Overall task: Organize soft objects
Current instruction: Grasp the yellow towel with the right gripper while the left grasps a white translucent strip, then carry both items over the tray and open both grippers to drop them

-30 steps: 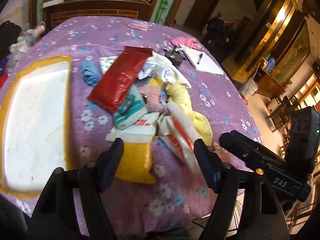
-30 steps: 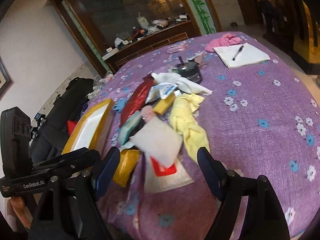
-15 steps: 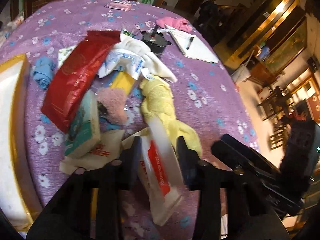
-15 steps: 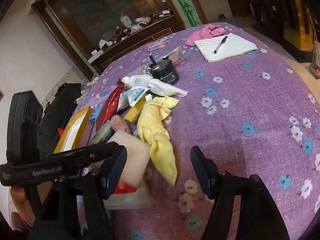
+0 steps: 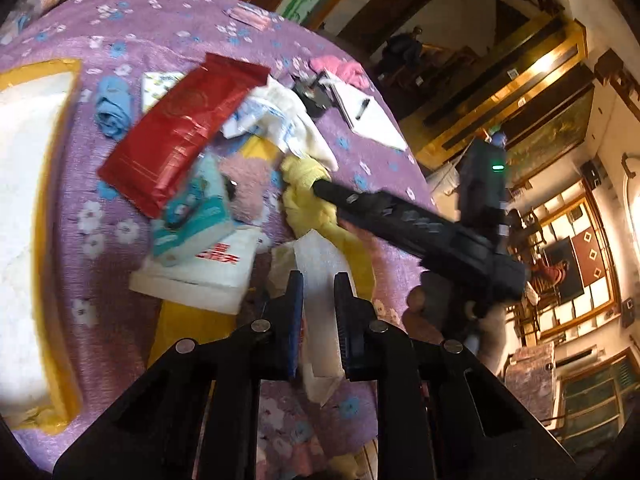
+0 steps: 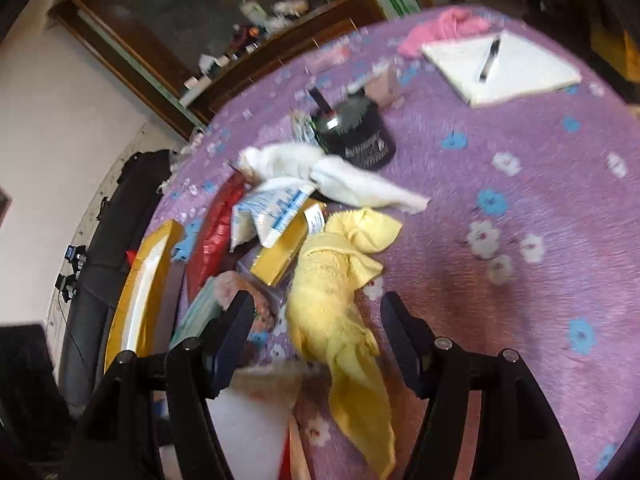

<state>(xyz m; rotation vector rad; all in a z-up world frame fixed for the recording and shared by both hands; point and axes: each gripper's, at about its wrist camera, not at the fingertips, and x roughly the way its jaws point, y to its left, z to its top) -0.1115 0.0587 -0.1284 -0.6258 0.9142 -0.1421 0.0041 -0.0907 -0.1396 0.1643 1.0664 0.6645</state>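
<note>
left claw (image 5: 318,292): closing, clamped on white foam sheet (image 5: 320,256) | right claw (image 6: 316,312): apart, closing around yellow cloth (image 6: 332,280)

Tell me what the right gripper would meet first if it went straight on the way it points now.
Most likely the crumpled yellow cloth: it lies between the closing jaws of the right gripper, right ahead on the purple flowered tablecloth. Depth is unclear.

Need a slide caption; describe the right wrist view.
Right gripper closing around yellow towel on purple floral tablecloth.

yellow-framed tray (image 5: 60,240) cut off at left edge, white pack (image 6: 256,420) partly behind tongs
</note>
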